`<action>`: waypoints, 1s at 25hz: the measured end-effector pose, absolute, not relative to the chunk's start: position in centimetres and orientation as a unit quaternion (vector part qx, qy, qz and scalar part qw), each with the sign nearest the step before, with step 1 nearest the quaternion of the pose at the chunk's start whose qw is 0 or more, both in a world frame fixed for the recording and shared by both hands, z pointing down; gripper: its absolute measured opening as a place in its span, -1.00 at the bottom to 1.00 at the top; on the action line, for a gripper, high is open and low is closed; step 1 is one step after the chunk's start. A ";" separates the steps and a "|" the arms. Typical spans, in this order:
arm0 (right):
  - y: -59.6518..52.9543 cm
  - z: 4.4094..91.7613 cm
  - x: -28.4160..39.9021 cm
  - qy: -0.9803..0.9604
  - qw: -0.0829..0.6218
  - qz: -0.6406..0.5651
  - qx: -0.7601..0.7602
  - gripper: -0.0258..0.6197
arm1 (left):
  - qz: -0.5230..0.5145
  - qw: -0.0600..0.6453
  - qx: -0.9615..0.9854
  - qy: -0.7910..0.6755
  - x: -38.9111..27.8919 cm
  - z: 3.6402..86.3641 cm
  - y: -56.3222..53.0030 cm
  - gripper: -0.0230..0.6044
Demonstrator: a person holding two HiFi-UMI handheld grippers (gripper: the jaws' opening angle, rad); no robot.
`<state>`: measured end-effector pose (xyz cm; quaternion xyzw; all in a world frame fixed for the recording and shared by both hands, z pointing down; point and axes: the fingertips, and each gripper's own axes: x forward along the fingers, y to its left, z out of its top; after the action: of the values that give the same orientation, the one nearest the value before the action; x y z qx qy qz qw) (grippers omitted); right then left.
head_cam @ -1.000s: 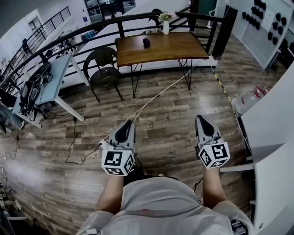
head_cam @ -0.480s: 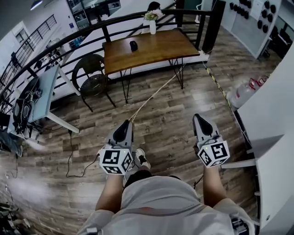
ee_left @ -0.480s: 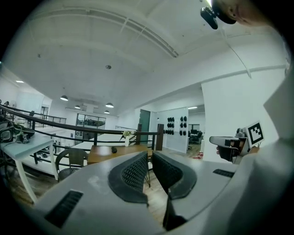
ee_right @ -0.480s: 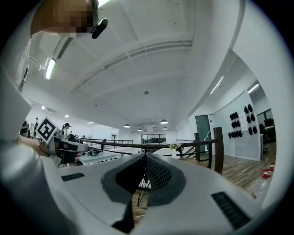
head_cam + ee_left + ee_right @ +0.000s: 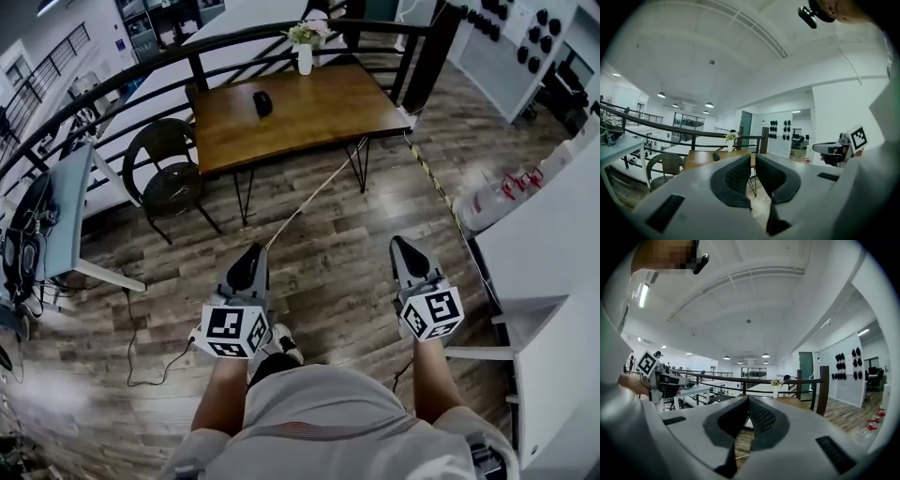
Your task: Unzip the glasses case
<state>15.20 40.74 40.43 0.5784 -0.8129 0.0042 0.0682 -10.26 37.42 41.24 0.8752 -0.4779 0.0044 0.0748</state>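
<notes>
Resting on table, glasses case well beyond left gripper.

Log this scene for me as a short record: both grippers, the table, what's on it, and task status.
left gripper: shut, empty
right gripper: shut, empty
table: wooden, ahead, beyond both grippers
on table: dark case, vase with flowers
beside table: chair
task status: case untouched, zip too small to see
</notes>
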 end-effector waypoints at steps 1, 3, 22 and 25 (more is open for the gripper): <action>39.1 40.5 14.4 -0.813 0.070 0.005 0.578 -0.76 | 0.008 0.073 0.874 -0.480 -11.2 41.3 36.0 -0.80; 35.9 40.8 12.7 -0.815 0.074 0.007 0.574 -0.76 | 0.014 0.072 0.872 -0.483 -13.0 41.7 33.4 -0.80; 17.4 43.1 2.7 -0.854 0.095 0.014 0.511 -0.75 | 0.032 0.106 0.860 -0.498 -19.3 44.8 18.5 -0.80; 14.2 43.3 3.8 -0.859 0.084 0.022 0.505 -0.75 | 0.044 0.103 0.858 -0.501 -18.0 44.8 15.7 -0.80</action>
<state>3.80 14.24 43.34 0.5050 -0.8588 0.0218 0.0841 -18.03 15.72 44.77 0.8583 -0.5007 0.0442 0.1033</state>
